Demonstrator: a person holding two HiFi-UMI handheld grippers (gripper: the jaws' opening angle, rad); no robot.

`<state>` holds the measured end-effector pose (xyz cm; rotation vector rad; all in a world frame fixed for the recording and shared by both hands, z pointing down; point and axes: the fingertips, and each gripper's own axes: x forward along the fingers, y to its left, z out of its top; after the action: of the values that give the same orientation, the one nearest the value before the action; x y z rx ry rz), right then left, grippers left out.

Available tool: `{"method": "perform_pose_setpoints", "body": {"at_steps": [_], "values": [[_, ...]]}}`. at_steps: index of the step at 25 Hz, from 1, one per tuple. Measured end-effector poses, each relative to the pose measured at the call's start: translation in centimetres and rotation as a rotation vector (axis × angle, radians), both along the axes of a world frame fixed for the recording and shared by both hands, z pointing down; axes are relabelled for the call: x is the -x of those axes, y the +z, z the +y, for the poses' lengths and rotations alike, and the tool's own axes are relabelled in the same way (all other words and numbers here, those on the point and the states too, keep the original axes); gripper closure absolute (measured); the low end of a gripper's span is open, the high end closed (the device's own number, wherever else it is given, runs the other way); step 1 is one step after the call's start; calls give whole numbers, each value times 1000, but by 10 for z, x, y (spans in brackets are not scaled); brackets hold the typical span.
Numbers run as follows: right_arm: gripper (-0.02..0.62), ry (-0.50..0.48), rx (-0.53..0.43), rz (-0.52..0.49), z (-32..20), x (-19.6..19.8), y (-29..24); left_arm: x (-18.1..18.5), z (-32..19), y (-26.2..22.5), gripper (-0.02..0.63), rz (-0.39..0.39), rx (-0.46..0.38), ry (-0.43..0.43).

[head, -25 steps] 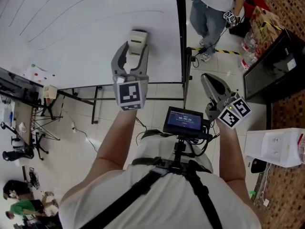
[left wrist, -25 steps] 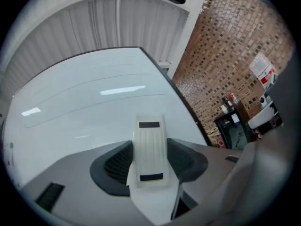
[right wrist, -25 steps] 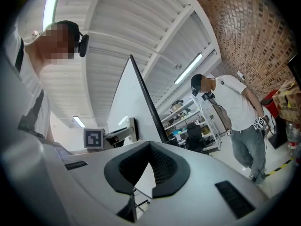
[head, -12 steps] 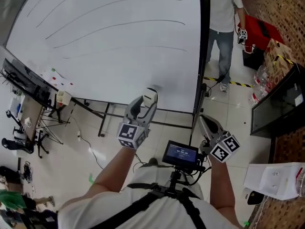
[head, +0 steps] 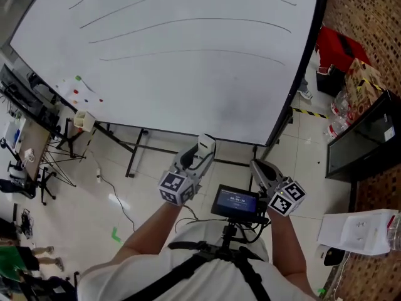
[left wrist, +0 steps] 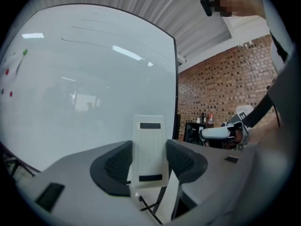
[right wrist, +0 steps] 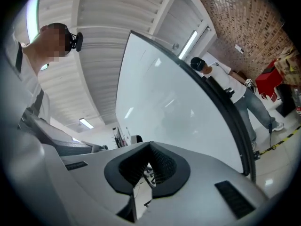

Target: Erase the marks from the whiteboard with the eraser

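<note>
Both grippers sit lower and closer to the body than a second ago, and the board fills far more of the head view, its right edge swung out wide.

Nearest, a small monitor [head: 237, 202] hangs at the chest between the arms. Just beyond it the left gripper [head: 202, 148] has its jaws part-way closed, clamped on the sides of the white eraser [left wrist: 148, 152], which stands upright and reaches well past the jaw tips. The right gripper [right wrist: 149, 166] is beside it, jaws pressed together on nothing.

Farther off stands the board [head: 188, 86] on its legs. The eraser is well apart from it, not touching. The marks [head: 188, 22], several long thin curved lines, run across the upper part, the farthest reach from the eraser.

Risk, as I judge it: the grip holds only the eraser's lower part, so pressing it flat on the board could lever it askew or out of the jaws. A hard push high up might also rock the board on its stand.
</note>
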<state>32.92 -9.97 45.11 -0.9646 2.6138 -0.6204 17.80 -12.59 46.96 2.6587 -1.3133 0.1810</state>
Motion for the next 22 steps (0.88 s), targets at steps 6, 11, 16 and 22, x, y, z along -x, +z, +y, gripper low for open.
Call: {"method": "perform_pose_setpoints", "body": {"at_steps": [6, 11, 16, 22], "values": [[575, -69, -7, 55, 32, 99, -7, 93, 54, 12, 365, 21, 27, -33], [575, -89, -37, 82, 61, 158, -21, 141, 89, 6, 365, 52, 9, -17], [575, -93, -36, 93, 93, 195, -17, 164, 121, 10, 365, 46, -3, 26], [575, -85, -67, 122, 104, 226, -20, 188, 136, 12, 365, 46, -20, 47]]}}
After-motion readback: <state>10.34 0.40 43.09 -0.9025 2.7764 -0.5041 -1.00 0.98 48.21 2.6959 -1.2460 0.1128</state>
